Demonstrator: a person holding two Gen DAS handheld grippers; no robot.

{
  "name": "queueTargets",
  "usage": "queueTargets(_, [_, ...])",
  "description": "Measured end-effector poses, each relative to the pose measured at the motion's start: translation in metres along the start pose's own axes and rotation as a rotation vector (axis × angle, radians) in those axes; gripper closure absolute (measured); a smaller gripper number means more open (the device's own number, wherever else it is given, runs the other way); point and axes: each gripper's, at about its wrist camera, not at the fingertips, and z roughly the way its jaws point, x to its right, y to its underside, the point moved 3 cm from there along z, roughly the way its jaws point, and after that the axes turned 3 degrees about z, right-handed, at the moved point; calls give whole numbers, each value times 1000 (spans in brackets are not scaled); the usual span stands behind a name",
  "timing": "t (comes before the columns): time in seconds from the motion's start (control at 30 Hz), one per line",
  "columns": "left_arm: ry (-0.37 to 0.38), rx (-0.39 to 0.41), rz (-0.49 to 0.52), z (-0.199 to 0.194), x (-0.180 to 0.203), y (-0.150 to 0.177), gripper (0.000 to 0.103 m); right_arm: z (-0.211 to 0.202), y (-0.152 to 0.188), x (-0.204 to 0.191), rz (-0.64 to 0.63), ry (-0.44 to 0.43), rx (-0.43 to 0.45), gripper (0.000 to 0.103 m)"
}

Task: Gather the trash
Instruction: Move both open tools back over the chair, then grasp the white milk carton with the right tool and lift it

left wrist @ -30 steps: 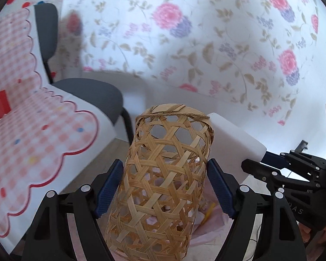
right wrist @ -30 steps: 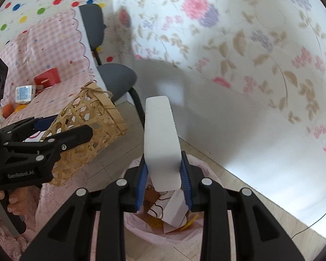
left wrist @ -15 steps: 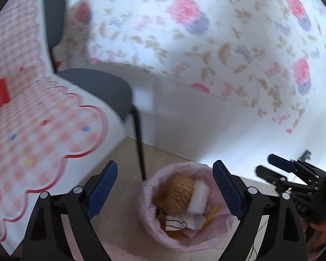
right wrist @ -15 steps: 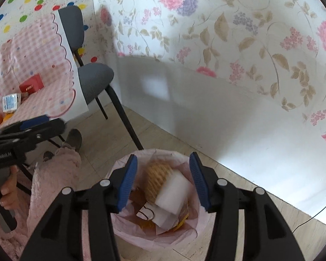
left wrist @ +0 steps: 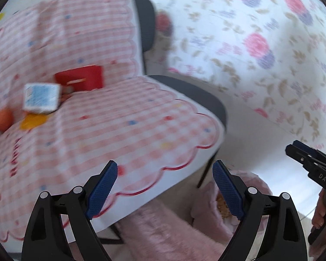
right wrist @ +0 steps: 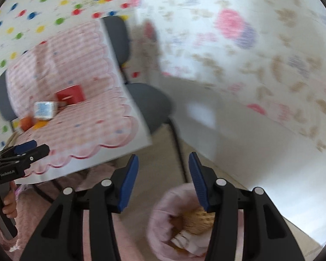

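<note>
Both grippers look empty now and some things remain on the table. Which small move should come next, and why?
Probably bring the left gripper, open and empty, toward the blue-and-white carton on the pink checked tablecloth. The woven basket already lies in the pink-lined bin, while the carton, a red box and an orange are on the table.

Motion blur is smearing both of your views, so the print on the white-and-blue carton (left wrist: 41, 97) and on the red box (left wrist: 80, 79) is staying unreadable. Your right gripper's finger is covering part of the pink-lined trash bin (right wrist: 160, 213) at the lower right, and the woven basket (right wrist: 201, 220) inside is only partly showing. The orange ball (left wrist: 3, 119) is sitting half cut off at the left edge.
</note>
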Motion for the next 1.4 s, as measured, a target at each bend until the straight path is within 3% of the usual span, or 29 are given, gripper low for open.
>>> queueTargets(0.27, [-105,2,-90,-32,-59,6,15,32,-25,-97,-151,-170,-29,58])
queueTargets(0.63, [-262,3,-194,-53,-144,-3,15,70,-59,-174,-230,-292,-60,58])
queueTargets(0.97, [-387,29,-260,-47,-212,-25,15,127,-88,-231,-300,-361,-111,58])
queueTargets(1.2, [-464,-11,-286,-24,-262,-31,15,172,-99,-284,-363,-429,-153,58])
queueTargets(1.4, [-477,-36,-315,-9,-296,-31,15,210,-103,-336,-428,-511,-187,54])
